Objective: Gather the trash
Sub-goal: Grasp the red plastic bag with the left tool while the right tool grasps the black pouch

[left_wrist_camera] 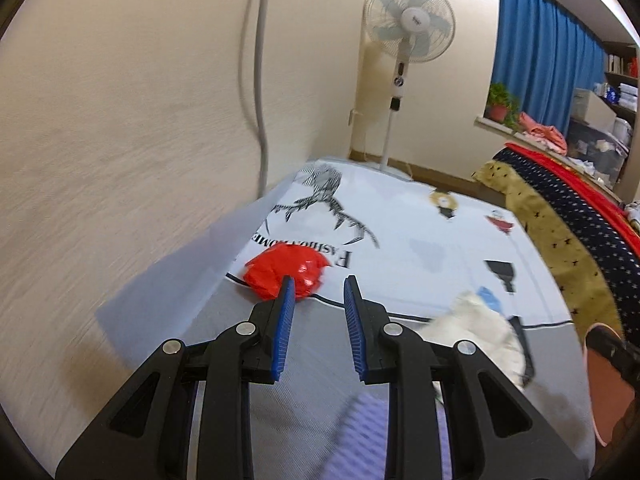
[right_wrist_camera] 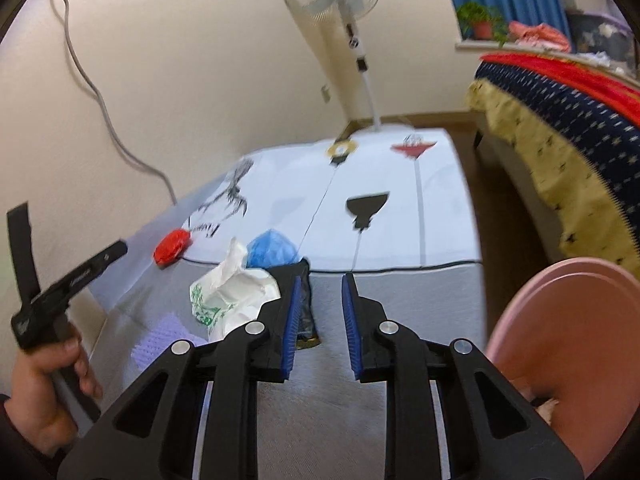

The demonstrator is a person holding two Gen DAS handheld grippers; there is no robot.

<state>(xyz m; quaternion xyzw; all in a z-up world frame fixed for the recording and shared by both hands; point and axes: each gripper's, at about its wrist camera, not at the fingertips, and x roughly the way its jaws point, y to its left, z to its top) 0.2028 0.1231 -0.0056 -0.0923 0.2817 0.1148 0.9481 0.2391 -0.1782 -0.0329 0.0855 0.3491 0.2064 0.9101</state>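
Observation:
A crumpled red wrapper (left_wrist_camera: 284, 274) lies on the printed table cover near the wall; it also shows in the right wrist view (right_wrist_camera: 172, 251). My left gripper (left_wrist_camera: 319, 294) is open and empty, its left fingertip just in front of the red wrapper. A white plastic bag (right_wrist_camera: 230, 294), a blue crumpled bag (right_wrist_camera: 272, 254) and a dark wrapper (right_wrist_camera: 306, 312) lie together mid-table. My right gripper (right_wrist_camera: 319, 294) is open and empty, just right of the dark wrapper. The white bag (left_wrist_camera: 476, 330) sits to the right in the left wrist view.
A pink bin (right_wrist_camera: 568, 356) stands at the table's right side. A lilac pad (right_wrist_camera: 164, 344) lies near the white bag. A standing fan (left_wrist_camera: 408, 32) is beyond the table's far end. A bed with a starred cover (right_wrist_camera: 568, 112) is on the right. A cable (left_wrist_camera: 260, 80) hangs down the wall.

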